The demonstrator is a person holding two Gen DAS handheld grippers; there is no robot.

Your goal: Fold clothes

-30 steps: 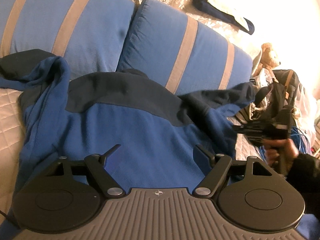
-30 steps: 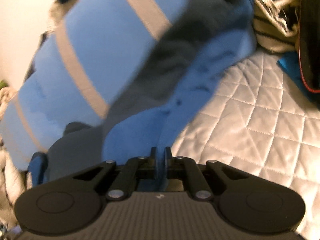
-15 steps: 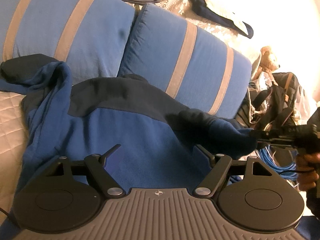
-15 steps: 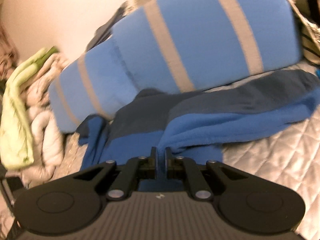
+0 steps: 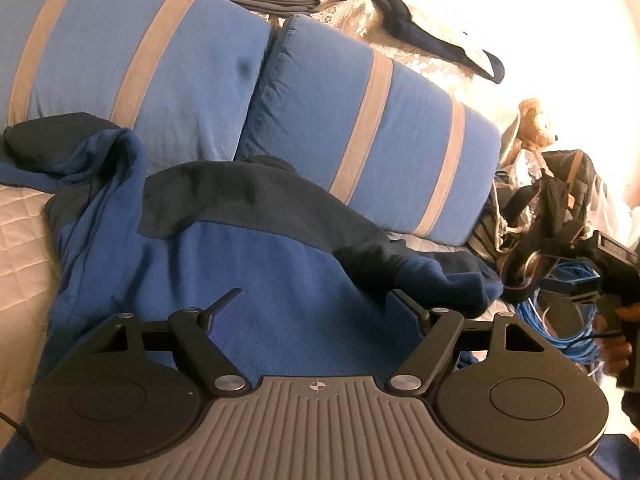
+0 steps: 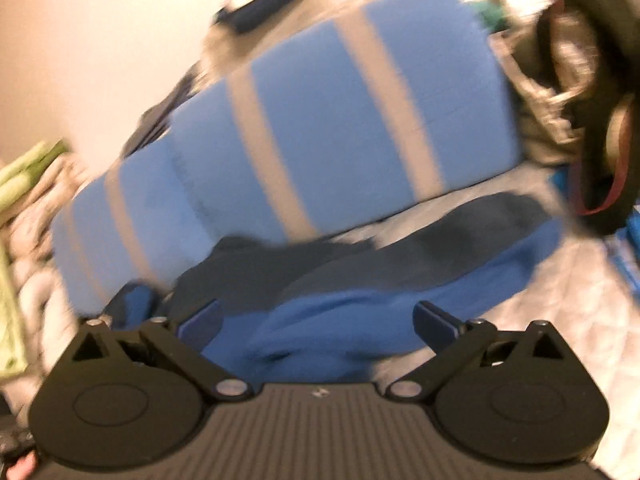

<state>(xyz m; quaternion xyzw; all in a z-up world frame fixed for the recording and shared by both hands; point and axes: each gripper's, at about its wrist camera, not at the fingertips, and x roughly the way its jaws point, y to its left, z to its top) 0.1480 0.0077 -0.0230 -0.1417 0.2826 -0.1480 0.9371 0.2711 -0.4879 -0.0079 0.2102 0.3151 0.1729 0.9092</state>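
Above the blue fleece (image 5: 256, 280) both grippers, left (image 5: 316, 304) and right (image 6: 316, 320), gape empty, the right's jaws just opened.

Right view motion-blurred, left glare, fisheye

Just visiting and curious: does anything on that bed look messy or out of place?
Yes. The blue fleece lies rumpled rather than flat: its left sleeve is bunched up against the striped cushion, and the other sleeve is crumpled near a tangle of blue cable.
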